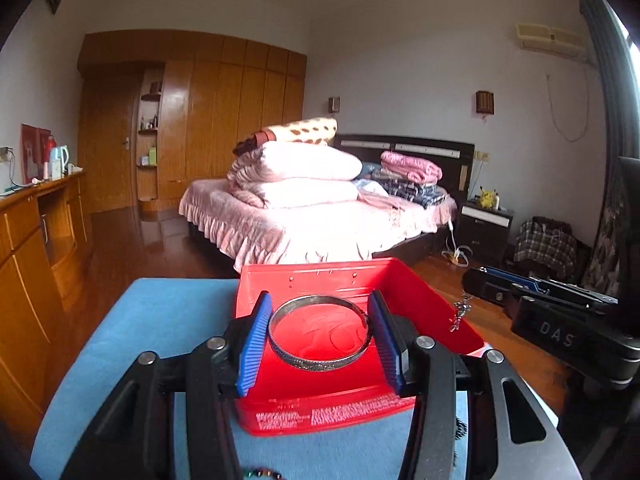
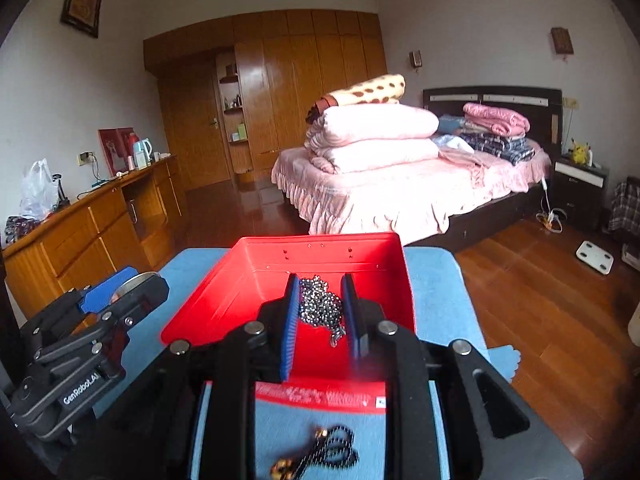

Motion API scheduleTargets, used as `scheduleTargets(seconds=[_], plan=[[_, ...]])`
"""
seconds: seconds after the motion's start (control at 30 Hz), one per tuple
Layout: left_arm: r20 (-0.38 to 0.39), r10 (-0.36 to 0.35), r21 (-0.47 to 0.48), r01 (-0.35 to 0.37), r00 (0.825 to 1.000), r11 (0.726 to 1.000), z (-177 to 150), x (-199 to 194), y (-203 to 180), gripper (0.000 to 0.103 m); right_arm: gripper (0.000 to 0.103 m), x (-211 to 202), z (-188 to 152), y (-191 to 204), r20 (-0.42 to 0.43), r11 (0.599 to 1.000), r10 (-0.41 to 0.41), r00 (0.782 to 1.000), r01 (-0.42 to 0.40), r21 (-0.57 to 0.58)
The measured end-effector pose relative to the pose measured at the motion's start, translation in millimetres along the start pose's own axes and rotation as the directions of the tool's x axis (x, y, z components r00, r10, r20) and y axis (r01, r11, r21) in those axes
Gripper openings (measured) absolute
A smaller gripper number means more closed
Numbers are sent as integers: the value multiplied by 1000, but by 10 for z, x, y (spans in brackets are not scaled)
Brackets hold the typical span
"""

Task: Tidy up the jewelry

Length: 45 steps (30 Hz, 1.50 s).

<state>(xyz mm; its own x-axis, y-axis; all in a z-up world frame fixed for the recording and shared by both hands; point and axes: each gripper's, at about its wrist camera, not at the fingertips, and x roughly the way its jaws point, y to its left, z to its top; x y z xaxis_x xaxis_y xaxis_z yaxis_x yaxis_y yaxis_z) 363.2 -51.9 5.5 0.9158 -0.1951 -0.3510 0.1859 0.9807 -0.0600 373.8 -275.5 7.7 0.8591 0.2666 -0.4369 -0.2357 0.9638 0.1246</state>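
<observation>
The left gripper is clamped on a silver bangle; its blue pads press the ring from 9 and 3 o'clock, and the ring lies nearly flat between them, above the open red box. The right gripper is clamped on a bunched silver chain; its pads stand close together and a short end of the chain hangs toward 6 o'clock, over the inside of the same box. The box stands on a blue cloth; seen from the left wrist, the right gripper is at 3 o'clock of the box with the chain dangling from its tip. At 6 o'clock of the box, on the cloth, lies a dark cord necklace with golden ends; behind the box, at 12 o'clock, is a bed with folded quilts.
</observation>
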Motion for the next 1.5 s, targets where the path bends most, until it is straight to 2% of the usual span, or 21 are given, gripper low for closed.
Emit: scheduleTargets(seconds=[0.17, 0.27, 0.33, 0.43, 0.47, 0.6, 0.77, 0.8, 0.83, 0.93, 1.0, 1.17, 1.3, 1.5], plan=[[-89, 8, -1, -8, 996, 1000, -66, 422, 8, 49, 21, 464, -73, -61, -80, 1000, -1, 997, 2, 19], [-100, 14, -2, -15, 995, 1000, -107, 473, 14, 50, 25, 522, -137, -46, -94, 1000, -16, 995, 17, 10], [-89, 14, -7, -15, 996, 1000, -116, 423, 8, 57, 29, 480, -133, -47, -83, 1000, -22, 996, 23, 13], [-65, 10, -12, -11, 998, 1000, -81, 258, 36, 59, 31, 302, -114, -63, -57, 1000, -18, 998, 19, 25], [-55, 8, -13, -9, 998, 1000, -73, 183, 50, 62, 33, 212, -113, -57, -45, 999, -18, 999, 19, 27], [2, 9, -4, -9, 1000, 1000, -102, -298, 49, 67, 39, -266, -179, -18, 13, 999, -27, 1000, 26, 21], [81, 31, -6, -30, 996, 1000, -282, -933, 25, 72, 48, -1017, -607, -37, 83, 997, -65, 994, 60, 52], [101, 35, -2, -35, 994, 999, -364, -1097, -1, 73, 53, -1120, -698, -44, 88, 996, -73, 993, 68, 60], [112, 45, 4, -46, 993, 999, -436, -1206, -30, 74, 56, -1233, -830, -59, 87, 995, -79, 993, 73, 69], [131, 72, 21, -76, 989, 997, -658, -1454, -128, 76, 56, -1444, -1187, -73, 60, 990, -125, 990, 121, 69], [133, 78, 30, -83, 988, 996, -807, -1567, -185, 76, 56, -1526, -1385, -73, 45, 986, -159, 986, 156, 63], [111, 60, 31, -63, 992, 998, -1138, -1709, -360, 75, 56, -1602, -1825, -60, -17, 991, -105, 994, 106, 87], [83, 50, 51, -55, 995, 997, -1328, -1690, -484, 76, 58, -1550, -2017, -23, -53, 990, -109, 993, 113, 85], [101, 45, 60, -51, 994, 997, -1546, -1737, -593, 75, 58, -1534, -2164, 109, -48, 995, -85, 995, 88, 57]])
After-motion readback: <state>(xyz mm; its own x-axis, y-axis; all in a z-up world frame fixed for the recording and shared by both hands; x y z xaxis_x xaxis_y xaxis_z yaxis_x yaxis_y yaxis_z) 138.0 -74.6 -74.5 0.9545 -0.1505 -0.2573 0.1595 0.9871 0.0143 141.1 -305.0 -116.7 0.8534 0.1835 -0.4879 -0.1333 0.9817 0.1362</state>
